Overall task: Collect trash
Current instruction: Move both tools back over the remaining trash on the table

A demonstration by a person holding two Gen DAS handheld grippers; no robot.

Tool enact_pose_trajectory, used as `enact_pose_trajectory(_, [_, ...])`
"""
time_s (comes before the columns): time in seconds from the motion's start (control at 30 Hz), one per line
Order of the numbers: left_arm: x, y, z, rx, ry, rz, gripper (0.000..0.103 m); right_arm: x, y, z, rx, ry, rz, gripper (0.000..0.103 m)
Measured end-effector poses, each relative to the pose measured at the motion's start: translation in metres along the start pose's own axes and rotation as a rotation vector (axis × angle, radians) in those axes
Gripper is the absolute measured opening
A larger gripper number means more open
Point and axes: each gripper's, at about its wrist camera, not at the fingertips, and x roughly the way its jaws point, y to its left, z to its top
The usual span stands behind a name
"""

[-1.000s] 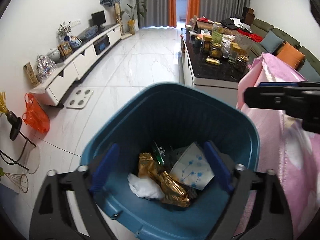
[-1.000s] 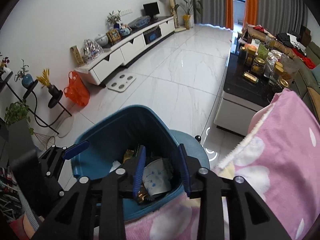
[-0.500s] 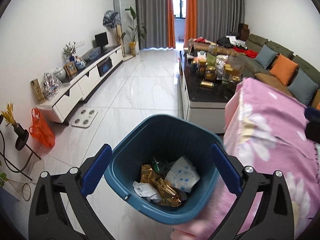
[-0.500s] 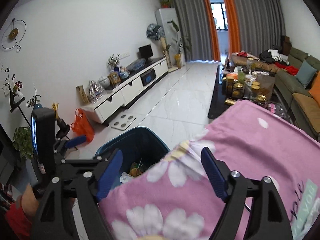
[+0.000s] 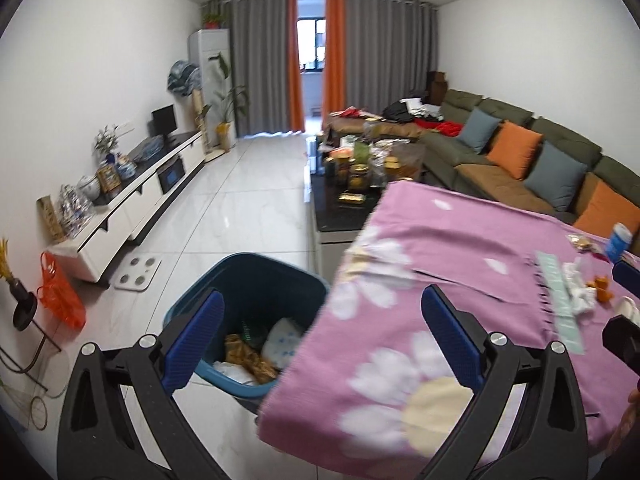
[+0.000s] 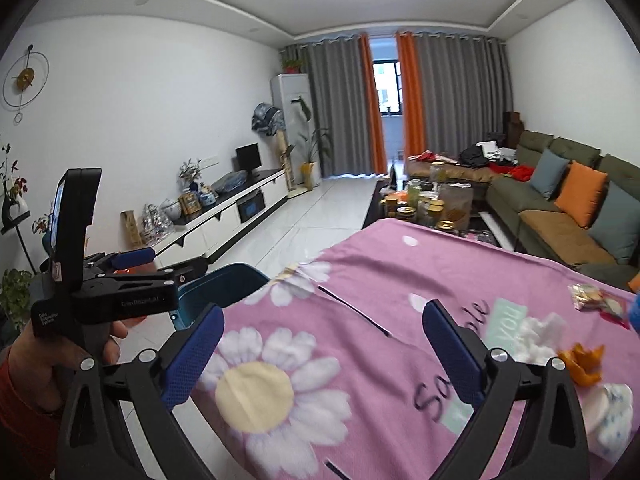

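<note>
A blue trash bin [image 5: 248, 280] stands on the floor left of a table with a pink flowered cloth [image 5: 460, 264]; it holds a gold wrapper [image 5: 248, 360], white paper and a dotted cup. My left gripper [image 5: 320, 340] is open and empty above the bin's edge and the table corner. My right gripper [image 6: 320, 356] is open and empty over the cloth [image 6: 360, 320]. Trash lies at the table's right: white tissue [image 6: 536, 332], orange peel [image 6: 584, 364], a snack packet [image 6: 592, 296], a dotted cup [image 6: 612, 412]. The bin's rim [image 6: 224, 280] and my left gripper's body [image 6: 100, 296] show at left.
A dark coffee table [image 5: 348, 204] with jars stands beyond the bin. A white TV cabinet [image 5: 132, 208] runs along the left wall, with a scale [image 5: 138, 274] and an orange bag [image 5: 60, 296] on the floor. A green sofa [image 5: 520, 160] is at the right.
Both grippers have risen and pulled back from the bin toward the table. My right gripper has opened wide from a narrow gap. The tabletop trash has come into view.
</note>
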Motion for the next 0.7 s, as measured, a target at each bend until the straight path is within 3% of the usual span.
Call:
enact_pose_trajectory(0.23, [-0.046,-0.038,-0.004,0.031,-0.076,-0.085,0.097,-0.056,-0.023,-0.019,0.039,-0.092,-0.116,0.096])
enact_pose_trajectory(0.4, [-0.076,-0.058,-0.006,0.02,-0.178,-0.159,0.097,-0.097,-0.035,-0.031,0.057,-0.165,-0.22,0.096])
enact_pose_trajectory(0.57, [-0.1,-0.081,-0.016,0.028,-0.265,-0.225,0.097,-0.128,-0.047,-0.045,0.062,-0.194,-0.306,0.096])
enact_pose_trajectory(0.7, [-0.11,-0.098,-0.024,0.051,-0.285,-0.287,0.097,-0.148,-0.056,-0.055,0.067,-0.2,-0.373,0.096])
